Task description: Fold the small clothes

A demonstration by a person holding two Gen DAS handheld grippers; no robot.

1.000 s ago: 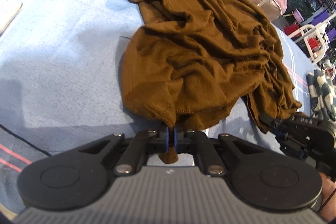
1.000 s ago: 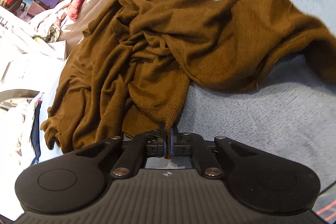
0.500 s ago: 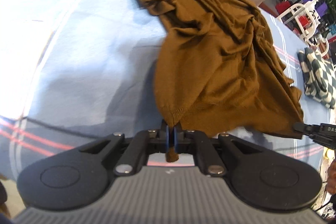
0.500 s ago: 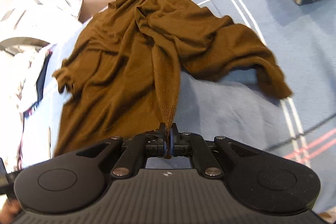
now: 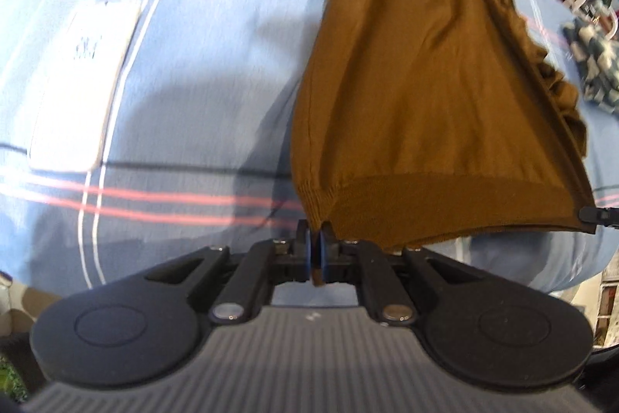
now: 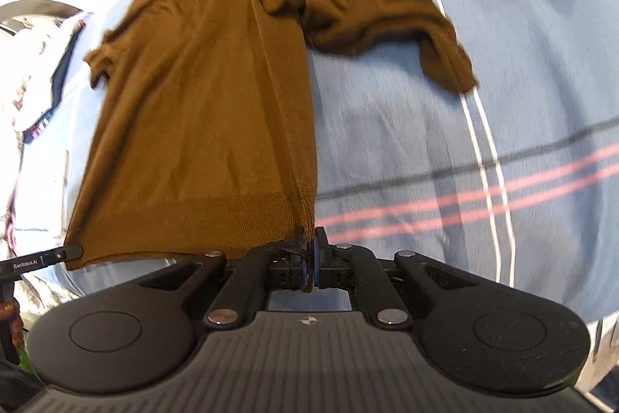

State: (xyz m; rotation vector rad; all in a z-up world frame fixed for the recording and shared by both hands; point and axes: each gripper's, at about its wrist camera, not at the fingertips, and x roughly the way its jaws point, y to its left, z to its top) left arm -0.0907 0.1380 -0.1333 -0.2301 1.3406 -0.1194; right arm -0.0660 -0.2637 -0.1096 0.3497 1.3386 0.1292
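1. Your left gripper is clamped tight on one bottom corner of the brown sweater, with a little tab of knit poking out behind the blue pads.
2. Your right gripper is closed just as firmly on the other bottom corner of the sweater, pinching it at the side seam.
3. Between your two grippers the ribbed hem is stretched out in a nearly straight band, lifted off the blue sheet.
4. In the left view the tip of your right gripper shows at the far right edge, at the hem's end; in the right view your left gripper shows at the far left edge in the same way.
5. Beyond the hem, the body of the sweater runs away from you, fairly flat and smooth near the hem, more gathered and wrinkled toward the top.
6. One sleeve lies out to the right on the sheet in the right view; the other shows as a small bunched end on the left.
7. The sheet has pink and white stripes crossing beside and under the sweater.
8. A white flat thing lies on the sheet to the left, well apart from the sweater.
9. A folded checked garment sits farther off to the right, apart from the sweater.
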